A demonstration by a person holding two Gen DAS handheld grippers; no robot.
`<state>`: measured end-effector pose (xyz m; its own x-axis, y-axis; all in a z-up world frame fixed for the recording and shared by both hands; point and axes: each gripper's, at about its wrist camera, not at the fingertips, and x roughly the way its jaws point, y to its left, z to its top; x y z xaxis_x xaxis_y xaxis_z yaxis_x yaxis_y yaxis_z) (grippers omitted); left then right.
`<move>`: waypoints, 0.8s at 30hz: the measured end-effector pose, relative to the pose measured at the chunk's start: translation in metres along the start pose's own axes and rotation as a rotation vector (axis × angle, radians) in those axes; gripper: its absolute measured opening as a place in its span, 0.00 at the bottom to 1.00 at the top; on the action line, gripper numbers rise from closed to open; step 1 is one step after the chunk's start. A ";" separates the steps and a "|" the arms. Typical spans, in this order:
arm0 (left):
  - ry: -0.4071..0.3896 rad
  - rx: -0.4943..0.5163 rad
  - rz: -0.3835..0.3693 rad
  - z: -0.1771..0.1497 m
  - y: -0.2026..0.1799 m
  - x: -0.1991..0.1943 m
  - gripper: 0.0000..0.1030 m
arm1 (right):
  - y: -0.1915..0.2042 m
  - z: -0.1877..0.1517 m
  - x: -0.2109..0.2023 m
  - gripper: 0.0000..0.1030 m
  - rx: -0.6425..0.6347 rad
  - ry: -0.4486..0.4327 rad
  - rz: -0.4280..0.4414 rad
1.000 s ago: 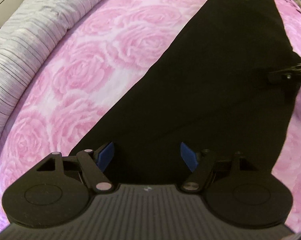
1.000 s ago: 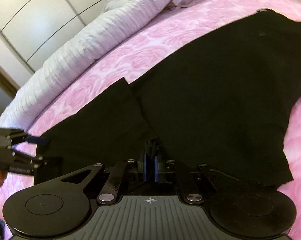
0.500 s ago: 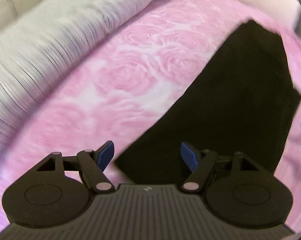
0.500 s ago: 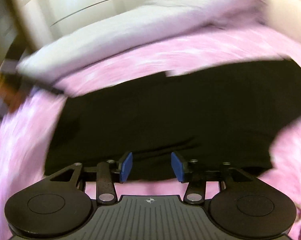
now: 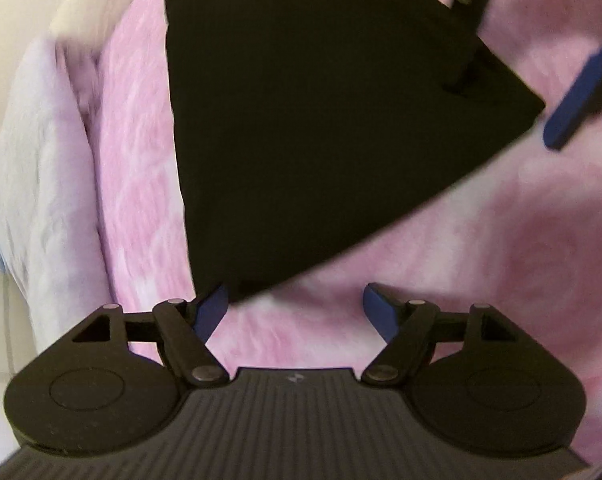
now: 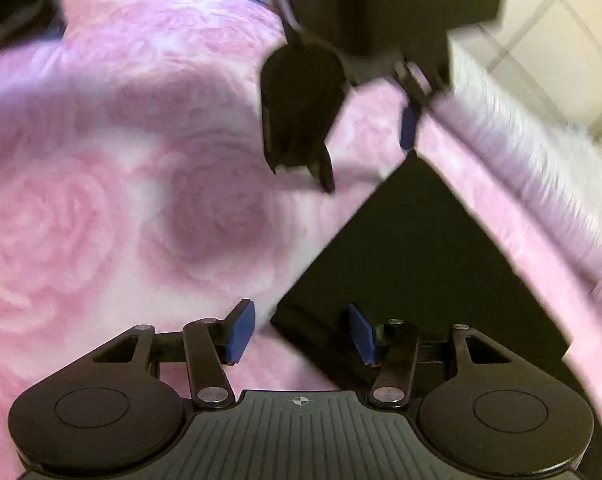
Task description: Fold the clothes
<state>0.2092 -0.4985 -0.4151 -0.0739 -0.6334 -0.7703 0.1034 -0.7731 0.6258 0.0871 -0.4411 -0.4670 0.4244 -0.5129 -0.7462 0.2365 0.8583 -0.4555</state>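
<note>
In the left wrist view, a pale wall (image 5: 17, 20) sits at the far left, then a bunched lilac-grey duvet (image 5: 45, 184), then the pink rose-print bedspread (image 5: 481, 248) that covers the rest of the surface. The black garment (image 5: 321, 112) lies flat on the bedspread as a folded slab, its near corner just ahead of the left gripper (image 5: 295, 306). That gripper's blue pads are spread wide with nothing between them; the left pad sits at the cloth's corner, though whether it touches is unclear. At the upper right, the right gripper (image 5: 573, 100) hangs over the cloth's far edge, one blue pad showing.

In the right wrist view, the rose bedspread (image 6: 101, 208) fills the left and centre, blurred by motion. The left gripper (image 6: 365, 128) hangs above it at top centre. The garment (image 6: 421, 264) lies lower right, its corner reaching between the parted pads of the right gripper (image 6: 301, 328), which grips nothing. Past it run the duvet (image 6: 521, 160) and, at the top right corner, pale panelled cupboard doors (image 6: 561, 32).
</note>
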 end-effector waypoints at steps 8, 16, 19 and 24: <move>-0.107 0.177 0.033 -0.006 0.008 0.012 0.65 | -0.009 -0.009 0.000 0.39 0.024 -0.048 -0.032; -0.121 0.368 0.009 -0.001 0.005 0.024 0.19 | -0.042 -0.008 -0.052 0.10 0.174 -0.104 0.061; -0.083 0.252 -0.016 0.009 0.024 0.018 0.11 | -0.058 -0.006 -0.069 0.09 0.206 -0.144 0.078; -0.034 0.039 -0.075 0.036 0.077 -0.007 0.08 | -0.104 -0.004 -0.100 0.09 0.384 -0.208 0.119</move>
<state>0.1819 -0.5554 -0.3572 -0.1139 -0.5737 -0.8111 0.0577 -0.8188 0.5711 0.0169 -0.4789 -0.3470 0.6256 -0.4297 -0.6511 0.4661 0.8752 -0.1298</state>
